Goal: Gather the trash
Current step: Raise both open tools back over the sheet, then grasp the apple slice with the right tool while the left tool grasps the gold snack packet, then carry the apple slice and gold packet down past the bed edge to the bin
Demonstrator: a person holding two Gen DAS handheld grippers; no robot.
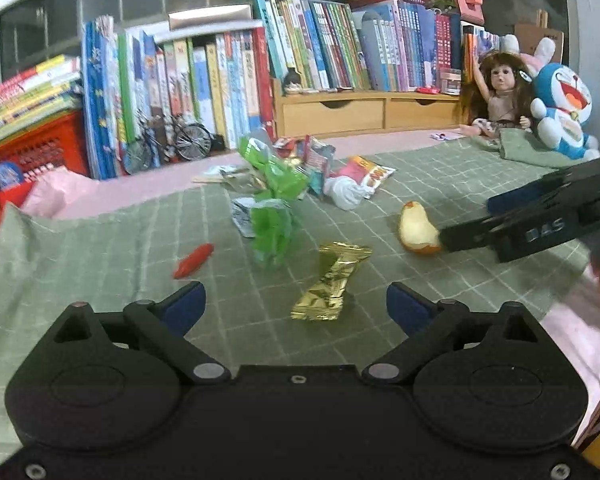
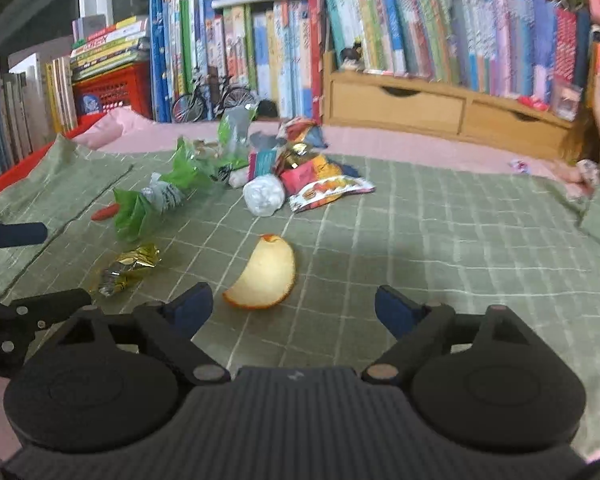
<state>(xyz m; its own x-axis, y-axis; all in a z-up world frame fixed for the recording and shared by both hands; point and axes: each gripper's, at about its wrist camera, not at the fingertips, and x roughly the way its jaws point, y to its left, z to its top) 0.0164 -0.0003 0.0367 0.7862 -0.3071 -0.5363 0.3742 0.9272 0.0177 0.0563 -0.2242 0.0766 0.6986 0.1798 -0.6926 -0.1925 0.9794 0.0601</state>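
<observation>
Trash lies scattered on a green checked cloth (image 1: pixel 460 172). A crumpled gold wrapper (image 1: pixel 332 280) sits just ahead of my left gripper (image 1: pixel 296 304), which is open and touches nothing. A bitten apple piece (image 2: pixel 264 276) lies just in front of my right gripper (image 2: pixel 294 306), nearer its left finger; the jaws are open and apart from it. In the left wrist view the right gripper (image 1: pixel 472 220) reaches in from the right, one fingertip at the apple piece (image 1: pixel 418 228). Farther back lie a green plastic bag (image 1: pixel 272 216), a small red wrapper (image 1: pixel 194 266), a white tissue ball (image 2: pixel 264 196) and a snack packet (image 2: pixel 328 192).
Rows of books (image 1: pixel 228 80) and a wooden drawer unit (image 1: pixel 364 112) line the back. A doll (image 1: pixel 500 92) and a blue plush toy (image 1: pixel 564 112) sit at the far right. A red crate (image 1: pixel 40 148) and a model bicycle (image 1: pixel 180 140) stand at the left.
</observation>
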